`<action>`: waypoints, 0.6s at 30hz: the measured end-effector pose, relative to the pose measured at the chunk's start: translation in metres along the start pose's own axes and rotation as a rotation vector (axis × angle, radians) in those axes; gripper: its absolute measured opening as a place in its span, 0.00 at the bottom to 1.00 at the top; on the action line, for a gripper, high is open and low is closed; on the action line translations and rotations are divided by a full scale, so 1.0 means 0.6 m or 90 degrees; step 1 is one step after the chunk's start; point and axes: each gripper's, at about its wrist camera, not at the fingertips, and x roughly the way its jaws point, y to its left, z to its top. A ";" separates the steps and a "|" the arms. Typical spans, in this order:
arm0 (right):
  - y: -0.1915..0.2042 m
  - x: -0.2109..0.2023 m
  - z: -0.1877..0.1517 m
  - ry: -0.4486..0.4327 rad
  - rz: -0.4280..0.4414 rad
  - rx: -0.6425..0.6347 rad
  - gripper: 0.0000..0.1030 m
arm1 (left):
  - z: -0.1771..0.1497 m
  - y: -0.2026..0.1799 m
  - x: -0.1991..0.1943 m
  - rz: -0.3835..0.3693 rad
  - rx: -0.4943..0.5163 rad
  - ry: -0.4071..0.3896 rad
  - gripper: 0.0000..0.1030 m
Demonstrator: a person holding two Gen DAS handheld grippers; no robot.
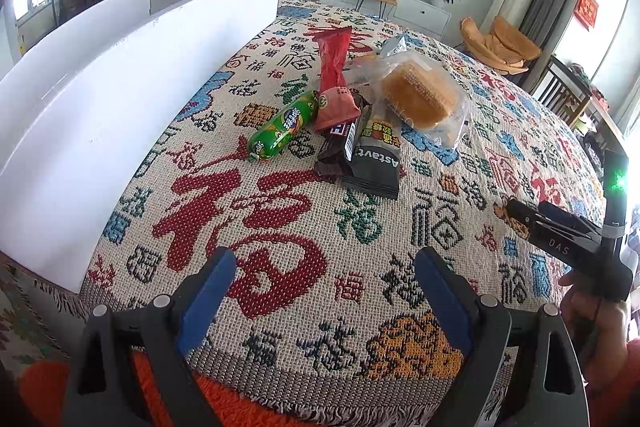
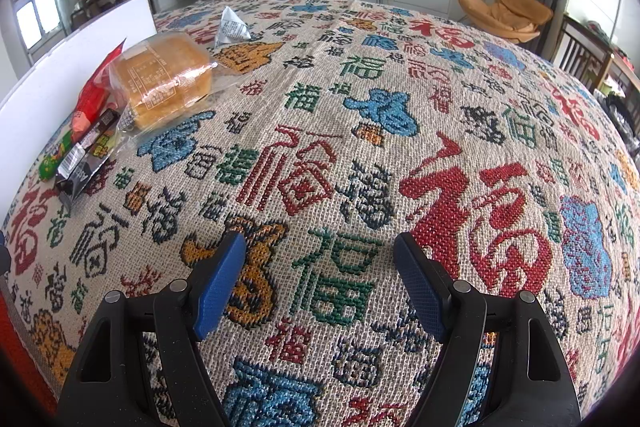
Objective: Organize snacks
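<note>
From the left wrist, the whole snack pile shows on the patterned cloth [image 1: 280, 227]: a green sausage tube [image 1: 282, 127], a red packet [image 1: 334, 67] leaning over an orange-pink one [image 1: 336, 107], a dark brown bar [image 1: 340, 143], a black packet [image 1: 376, 155], and bagged bread [image 1: 420, 99], with a silver pouch [image 1: 394, 47] just behind it. They lie bunched and touching, near the long white box [image 1: 80, 131] on the left, whose inside is hidden from this angle. The left gripper [image 1: 325, 291] hovers over bare cloth with its blue pads [image 1: 208, 295] spread wide, holding nothing. This view alone catches the other tool, the right gripper [image 1: 516, 211], from the side (black fingers seen edge-on, low over the cloth at right).

From the right wrist, the pile sits well off to the left: bread [image 2: 160, 83] nearest centre, red packet [image 2: 96, 87], black packet [image 2: 86, 159], and the green tube [image 2: 52, 163] partly hidden. Here the silver pouch [image 2: 232, 27] stands clearly apart behind the bread. The white box [image 2: 60, 67] shows only its outer wall. The right gripper [image 2: 320, 287] is wide apart and empty, its pads [image 2: 420, 291] above the cloth [image 2: 400, 107].
</note>
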 end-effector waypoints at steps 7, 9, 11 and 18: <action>0.001 0.000 0.000 0.000 0.000 0.000 0.77 | 0.001 0.001 0.000 -0.001 -0.001 0.000 0.88; -0.001 0.001 0.000 0.000 0.000 0.000 0.77 | 0.002 0.002 -0.001 -0.002 -0.003 -0.001 0.88; -0.001 0.001 0.000 0.000 0.000 0.000 0.77 | 0.002 0.007 -0.004 -0.012 -0.010 -0.003 0.88; 0.001 0.000 0.000 0.000 0.002 0.000 0.78 | 0.005 0.026 -0.005 -0.055 -0.047 -0.008 0.88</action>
